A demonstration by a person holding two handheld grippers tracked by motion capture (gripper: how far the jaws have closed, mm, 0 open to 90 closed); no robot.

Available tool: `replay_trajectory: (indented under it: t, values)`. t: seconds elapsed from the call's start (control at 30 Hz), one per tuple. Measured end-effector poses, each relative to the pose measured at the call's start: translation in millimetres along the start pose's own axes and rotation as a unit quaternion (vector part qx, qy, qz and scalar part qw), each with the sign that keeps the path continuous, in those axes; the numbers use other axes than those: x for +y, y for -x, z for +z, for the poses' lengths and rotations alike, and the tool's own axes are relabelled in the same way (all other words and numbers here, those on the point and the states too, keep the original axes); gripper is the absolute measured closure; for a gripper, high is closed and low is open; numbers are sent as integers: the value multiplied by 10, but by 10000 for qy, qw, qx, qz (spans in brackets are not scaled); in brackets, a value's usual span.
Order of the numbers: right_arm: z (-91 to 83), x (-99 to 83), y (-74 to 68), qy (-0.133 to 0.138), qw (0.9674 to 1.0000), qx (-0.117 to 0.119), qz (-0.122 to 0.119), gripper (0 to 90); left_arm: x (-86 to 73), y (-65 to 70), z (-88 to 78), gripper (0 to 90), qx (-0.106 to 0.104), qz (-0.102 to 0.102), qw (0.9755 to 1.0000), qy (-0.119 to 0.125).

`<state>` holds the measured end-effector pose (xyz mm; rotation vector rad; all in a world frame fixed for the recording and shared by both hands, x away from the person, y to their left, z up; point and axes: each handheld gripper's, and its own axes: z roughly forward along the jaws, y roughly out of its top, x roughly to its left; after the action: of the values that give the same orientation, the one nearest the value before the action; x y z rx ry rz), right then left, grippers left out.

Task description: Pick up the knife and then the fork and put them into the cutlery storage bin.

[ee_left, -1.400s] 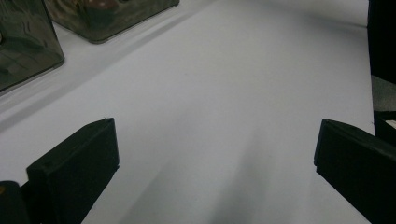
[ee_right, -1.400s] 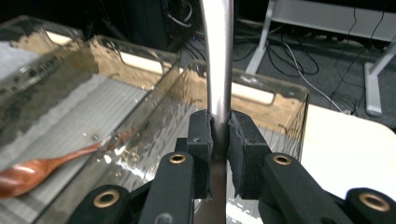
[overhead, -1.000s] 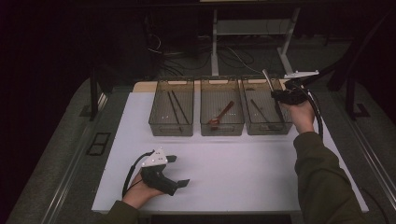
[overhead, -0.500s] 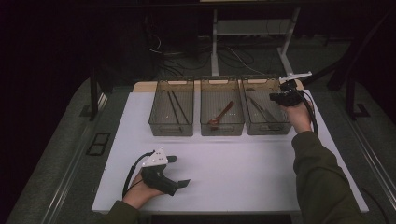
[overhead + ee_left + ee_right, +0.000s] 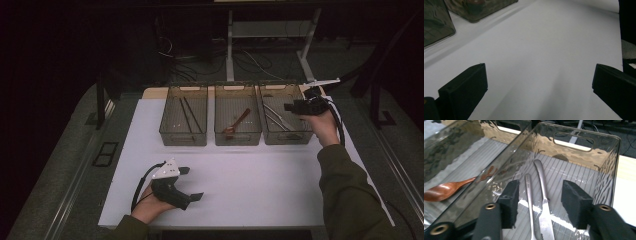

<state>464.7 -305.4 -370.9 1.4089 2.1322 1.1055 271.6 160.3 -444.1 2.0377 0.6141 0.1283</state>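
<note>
- While the right gripper (image 5: 537, 202) hangs over the right-hand clear plastic bin (image 5: 287, 137), its jaws have just been opening; nothing is pinched between them.
- Two silver metal utensils (image 5: 541, 207), one with a serrated blade, lie side by side on the ribbed floor of that bin, directly below the parted jaws.
- Judgement: sorting appears largely complete. A brown wooden spoon (image 5: 237, 123) sits in the middle bin (image 5: 237, 139); thin dark sticks (image 5: 187, 115) occupy the left bin (image 5: 183, 140).
- Left gripper (image 5: 190, 185) rests on the white table mat (image 5: 260, 185), jaws spread wide, empty.
- Remaining: withdrawal of the right gripper.
</note>
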Motion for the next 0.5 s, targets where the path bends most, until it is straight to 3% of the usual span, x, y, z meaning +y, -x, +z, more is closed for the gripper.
replay_trajectory:
  t: [0.5]
  values:
    - [-305,-160,-155,564,9984,-45,-97,257,-4,-23,-19,0,41,-10,10000,27]
